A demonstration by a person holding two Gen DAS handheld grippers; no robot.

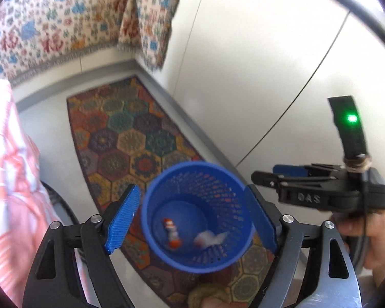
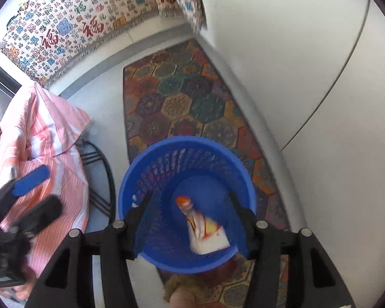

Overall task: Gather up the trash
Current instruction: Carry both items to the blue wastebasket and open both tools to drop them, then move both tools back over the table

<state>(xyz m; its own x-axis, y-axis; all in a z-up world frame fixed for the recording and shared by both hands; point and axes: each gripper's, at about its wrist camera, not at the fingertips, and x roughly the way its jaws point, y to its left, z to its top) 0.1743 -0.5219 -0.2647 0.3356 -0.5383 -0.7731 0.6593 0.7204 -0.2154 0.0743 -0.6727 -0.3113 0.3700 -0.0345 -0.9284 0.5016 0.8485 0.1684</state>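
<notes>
Nearest in the left wrist view, the left gripper [image 1: 192,220] has its blue pads spread wide, one at nine o'clock and one at three o'clock of the blue mesh basket [image 1: 233,256], with nothing pressed between them. The basket stands below and between the pads, on the patterned rug [image 1: 131,138]. In its bottom lie a small orange-and-white wrapper [image 1: 172,233] at about seven o'clock and a crumpled white scrap [image 1: 210,238] at about five o'clock, near each other.

In the right wrist view, the right gripper [image 2: 190,220] points down into the same basket [image 2: 141,169], its jaws parted with a clear gap. An orange-topped white packet [image 2: 205,228] shows between the fingers, blurred, low in the basket; neither pad touches it.

At three o'clock in the left view, the right gripper appears side on, a hand [image 1: 372,241] round its grip and a green light [image 1: 352,118] on a black stick above it.

Further off, a pink striped cloth [image 2: 43,138] lies at nine o'clock. The rug runs toward twelve o'clock along a pale wall [image 2: 295,77]. Farthest, a throw printed with red and blue characters [image 2: 71,25] hangs at eleven o'clock.
</notes>
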